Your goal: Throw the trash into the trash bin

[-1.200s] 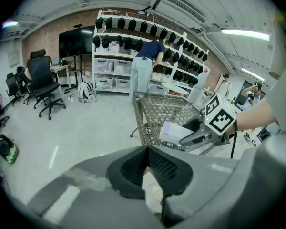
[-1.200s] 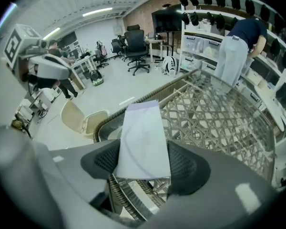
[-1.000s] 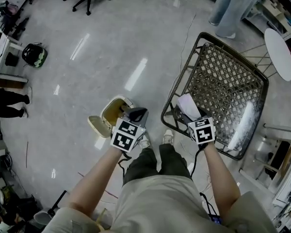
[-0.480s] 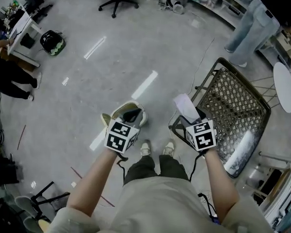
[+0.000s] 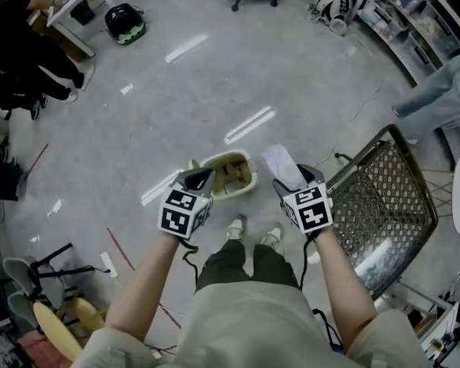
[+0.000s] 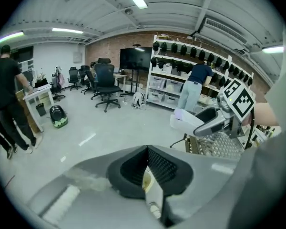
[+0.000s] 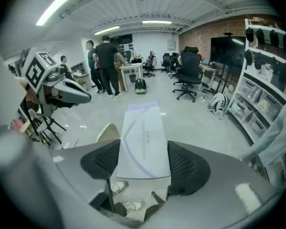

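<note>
While right gripper (image 5: 293,181) tight on white packet (image 5: 278,162), left gripper (image 5: 197,178) shut, empty: trash bin (image 5: 228,156) between, wire cart (image 5: 383,198) beside.

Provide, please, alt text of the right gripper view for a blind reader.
The right hand-held gripper clamps a flat, pale lilac packet between black pads. Beyond, a cream plastic trash bin sits on the grey floor, with office chairs and people farther off.
</note>
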`<action>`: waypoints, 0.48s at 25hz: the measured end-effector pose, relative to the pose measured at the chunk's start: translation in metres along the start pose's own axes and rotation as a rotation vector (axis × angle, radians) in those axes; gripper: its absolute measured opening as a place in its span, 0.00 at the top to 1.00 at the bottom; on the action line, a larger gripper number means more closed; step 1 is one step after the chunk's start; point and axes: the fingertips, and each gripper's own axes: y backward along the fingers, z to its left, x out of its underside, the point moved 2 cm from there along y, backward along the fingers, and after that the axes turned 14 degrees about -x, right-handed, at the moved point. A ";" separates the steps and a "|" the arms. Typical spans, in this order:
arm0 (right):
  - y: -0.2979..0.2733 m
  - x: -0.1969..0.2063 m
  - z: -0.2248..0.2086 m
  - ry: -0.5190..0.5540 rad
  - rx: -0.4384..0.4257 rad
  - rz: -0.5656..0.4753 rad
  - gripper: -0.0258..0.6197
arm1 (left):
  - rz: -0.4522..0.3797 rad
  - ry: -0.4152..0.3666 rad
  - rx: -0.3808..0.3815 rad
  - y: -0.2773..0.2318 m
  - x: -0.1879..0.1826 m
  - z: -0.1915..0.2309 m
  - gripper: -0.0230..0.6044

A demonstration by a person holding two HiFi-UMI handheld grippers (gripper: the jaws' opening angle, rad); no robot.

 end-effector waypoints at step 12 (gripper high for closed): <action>-0.151 0.010 0.034 0.022 -0.170 0.241 0.48 | 0.095 0.176 -0.106 -0.016 0.070 0.094 0.96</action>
